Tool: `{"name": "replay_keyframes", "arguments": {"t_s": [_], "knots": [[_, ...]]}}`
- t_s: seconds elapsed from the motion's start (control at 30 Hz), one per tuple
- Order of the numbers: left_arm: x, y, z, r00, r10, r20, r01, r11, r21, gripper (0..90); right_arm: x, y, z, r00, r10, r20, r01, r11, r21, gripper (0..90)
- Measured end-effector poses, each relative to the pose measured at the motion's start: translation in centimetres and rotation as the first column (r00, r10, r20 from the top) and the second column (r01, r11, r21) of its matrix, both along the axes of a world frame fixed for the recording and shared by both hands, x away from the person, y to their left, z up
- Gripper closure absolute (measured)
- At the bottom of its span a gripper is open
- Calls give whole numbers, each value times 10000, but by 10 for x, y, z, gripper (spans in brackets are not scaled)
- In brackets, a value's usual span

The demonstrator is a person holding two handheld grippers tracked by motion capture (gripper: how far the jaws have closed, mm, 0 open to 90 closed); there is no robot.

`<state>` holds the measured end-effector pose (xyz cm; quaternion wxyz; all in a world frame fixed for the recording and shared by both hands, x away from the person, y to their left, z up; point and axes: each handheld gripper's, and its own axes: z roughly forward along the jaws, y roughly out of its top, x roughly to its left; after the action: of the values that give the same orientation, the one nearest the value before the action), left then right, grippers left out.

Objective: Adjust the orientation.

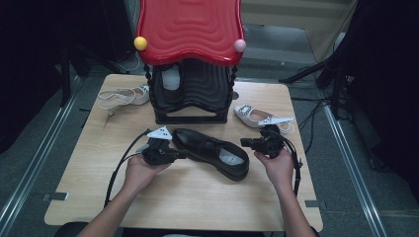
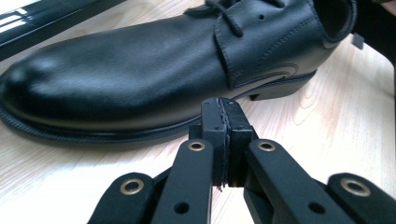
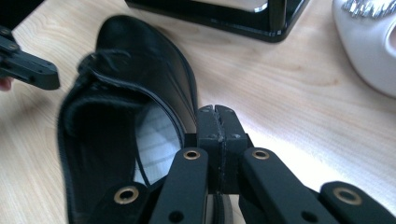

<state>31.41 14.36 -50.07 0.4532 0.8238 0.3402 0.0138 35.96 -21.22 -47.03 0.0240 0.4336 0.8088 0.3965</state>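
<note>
While the black shoe (image 1: 210, 152) lies on the table (image 1: 197, 197) in front of the shoe rack (image 1: 190, 94), its long axis runs between the grippers — toe by the left gripper (image 1: 179, 155), heel by the right gripper (image 1: 245, 142). Both have their jaws pressed together on nothing, about equally near.
</note>
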Motion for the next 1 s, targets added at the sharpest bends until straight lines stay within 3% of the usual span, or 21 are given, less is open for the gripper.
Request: {"name": "replay_keyframes", "arguments": {"t_s": [0.13, 0.2, 0.27, 0.4, 0.63, 0.77, 0.87, 1.0], "knots": [[-2, -3, -3, 9987, -233, 444, 230, 9997, 51, 874, -1, 3, -7, 10000, 79, -2, -79, 9999, -108, 900], [-1, -4, -5, 9990, -440, 74, 440, 9990, 44, 878, -1, 5, -11, 9999, 118, -94, -120, 9996, -249, 900], [-1, -7, -6, 9990, -425, -125, 427, 9989, 168, 900, -1, 3, -13, 10000, 51, -71, -52, 10000, -81, 900], [-1, -9, -7, 9988, -205, -437, 205, 9998, 6, 900, -3, 4, -14, 10000, 26, -18, -26, 10000, -8, 900], [-3, -14, -8, 9990, -221, -378, 208, 9992, -333, 900, -7, 5, -13, 10000, 8, -67, -8, 10000, -27, 900], [-3, -21, -9, 9982, -183, -566, 189, 9998, 109, 900, -14, 5, -16, 9998, -111, -153, 115, 9995, 297, 900], [-2, -25, -11, 9979, -166, -621, 171, 9998, 77, 900, -19, 6, -16, 9998, -94, -200, 101, 9992, 386, 900], [-3, -29, -12, 9998, -18, -184, 23, 9996, 264, 882, -29, 12, -16, 9999, 4, -138, 1, 9993, 364, 900]]}}
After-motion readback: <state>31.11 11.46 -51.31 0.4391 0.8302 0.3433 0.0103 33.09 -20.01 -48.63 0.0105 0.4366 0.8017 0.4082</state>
